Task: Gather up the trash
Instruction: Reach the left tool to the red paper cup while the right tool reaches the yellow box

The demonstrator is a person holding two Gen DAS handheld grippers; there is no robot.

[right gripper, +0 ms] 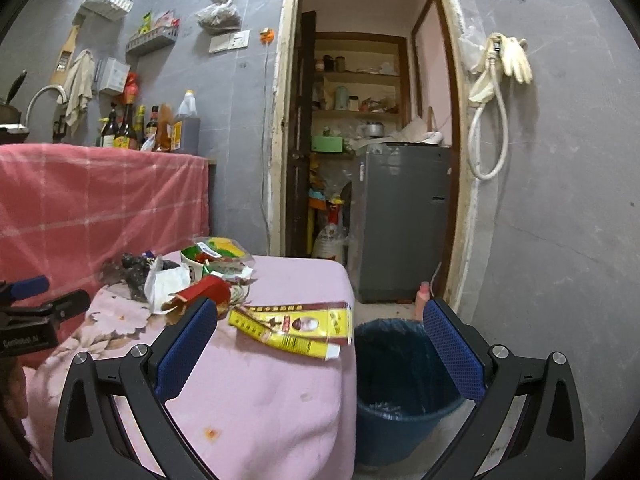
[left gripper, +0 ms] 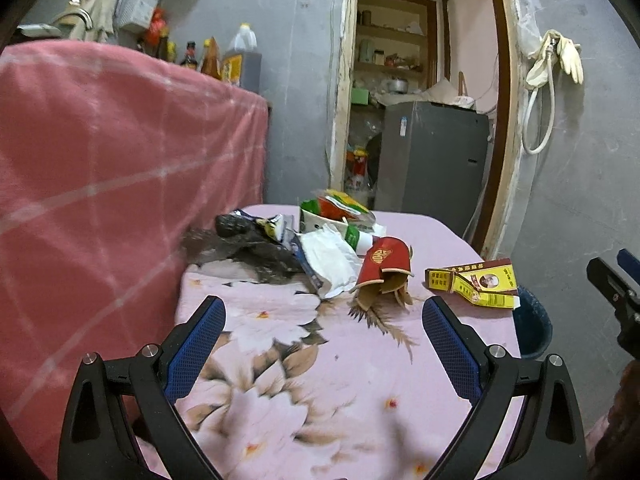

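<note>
A table (left gripper: 360, 380) draped in a pink floral cloth carries a scatter of trash, with a blue bin (right gripper: 404, 364) on the floor just beside its right edge. The left gripper (left gripper: 324, 312) hovers over the cloth with its blue-padded fingers (left gripper: 200, 340) spread wide and holding nothing; the trash lies ahead of them. Farthest left sits a crumpled black plastic bag (left gripper: 244, 252), then a white wrapper (left gripper: 332, 260) touching it, and behind both a white bowl (left gripper: 316, 220) stuffed with colourful packets. A red paper cup (left gripper: 384, 268), flattened and torn, lies on its side just beyond the gap between the left fingers. The right gripper (right gripper: 320, 312) hangs over the table's right edge, its fingers (right gripper: 452, 348) likewise wide apart and empty, one over the cloth, the other over the bin. An opened yellow carton (right gripper: 292, 326) lies between them, near the edge above the bin.
</note>
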